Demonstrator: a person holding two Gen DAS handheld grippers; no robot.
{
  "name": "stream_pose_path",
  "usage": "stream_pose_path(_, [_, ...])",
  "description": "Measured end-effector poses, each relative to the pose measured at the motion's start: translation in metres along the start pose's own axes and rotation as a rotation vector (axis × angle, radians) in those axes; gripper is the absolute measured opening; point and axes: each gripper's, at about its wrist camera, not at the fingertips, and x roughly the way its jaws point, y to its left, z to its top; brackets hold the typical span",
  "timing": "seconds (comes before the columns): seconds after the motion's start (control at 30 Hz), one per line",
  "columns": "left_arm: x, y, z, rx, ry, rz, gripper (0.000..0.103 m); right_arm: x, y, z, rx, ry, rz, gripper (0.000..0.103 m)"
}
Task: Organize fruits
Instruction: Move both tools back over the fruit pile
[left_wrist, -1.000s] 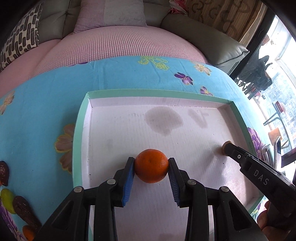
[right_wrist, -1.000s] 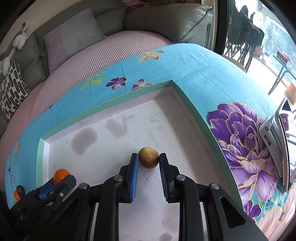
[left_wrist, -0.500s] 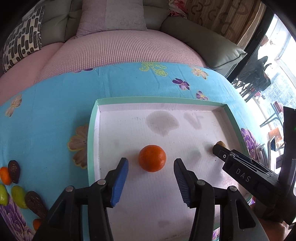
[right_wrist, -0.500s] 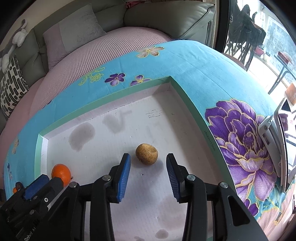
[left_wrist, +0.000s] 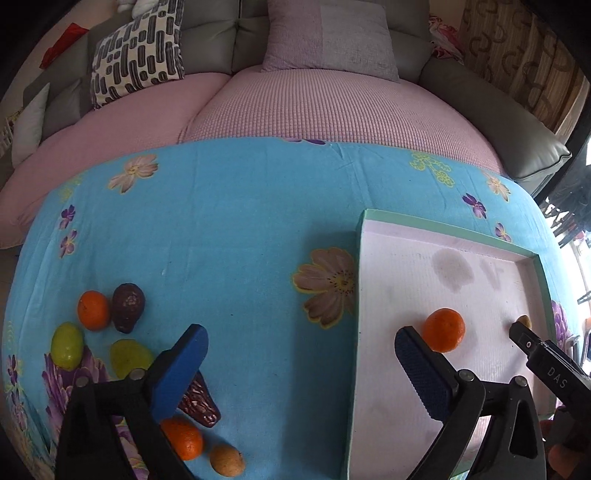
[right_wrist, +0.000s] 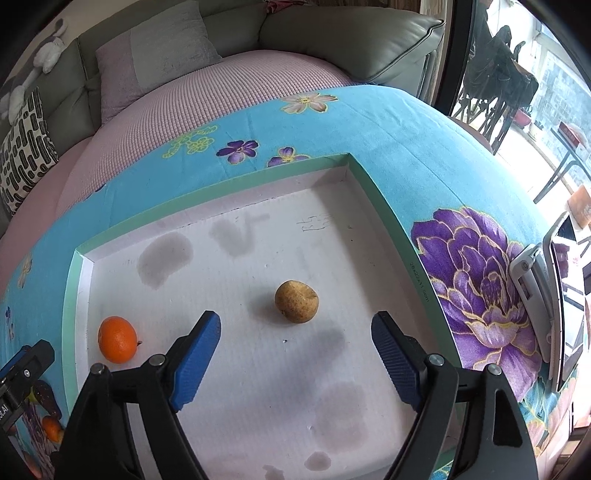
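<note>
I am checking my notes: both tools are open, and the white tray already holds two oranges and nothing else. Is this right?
Not quite. The right wrist view shows the white tray holding one orange and one brownish-yellow round fruit, not two oranges. The rest stands: the left tool and right tool are both open, gripping nothing.

Your right gripper (right_wrist: 295, 336) hangs over the white tray (right_wrist: 384, 206) with its jaws spread wide, having just been opening, and nothing is pressed between the blue pads. The brown round fruit (right_wrist: 296, 301) lies free on the tray floor just beyond them, nearer the middle than either pad. An orange (right_wrist: 117, 339) sits near the tray's left wall, well apart from the brown fruit. At the left edge you can see the tip of your left gripper (right_wrist: 26, 363) outside the tray, above the blue floral cloth (right_wrist: 424, 147) covering the worktop. Grey stains mark the tray floor.
</note>
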Motion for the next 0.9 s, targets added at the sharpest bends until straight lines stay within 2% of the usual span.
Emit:
stream_pose_path(0.1, [0.002, 0.030, -0.003, -0.050, -0.002, 0.090, 0.103, -0.002, 0.004, -0.001, -0.007, -0.005, 0.014, 0.090])
stream_pose_path(0.2, [-0.001, 0.060, -0.004, -0.111, -0.005, 0.133, 0.103, -0.007, 0.012, -0.001, -0.034, -0.027, 0.002, 0.090])
stream_pose_path(0.47, [-0.030, 0.108, -0.009, -0.187, -0.098, 0.202, 0.103, -0.026, 0.039, -0.003, -0.087, -0.112, 0.035, 0.090])
stream_pose_path(0.63, [-0.049, 0.132, -0.012, -0.223, -0.149, 0.254, 0.103, -0.040, 0.054, -0.002, -0.086, -0.149, 0.095, 0.090])
stream_pose_path(0.77, [-0.064, 0.149, -0.016, -0.230, -0.179, 0.293, 0.103, -0.047, 0.066, -0.003, -0.091, -0.145, 0.091, 0.090])
stream_pose_path(0.9, [-0.074, 0.169, -0.020, -0.255, -0.194, 0.304, 0.103, -0.057, 0.081, -0.005, -0.112, -0.173, 0.193, 0.090])
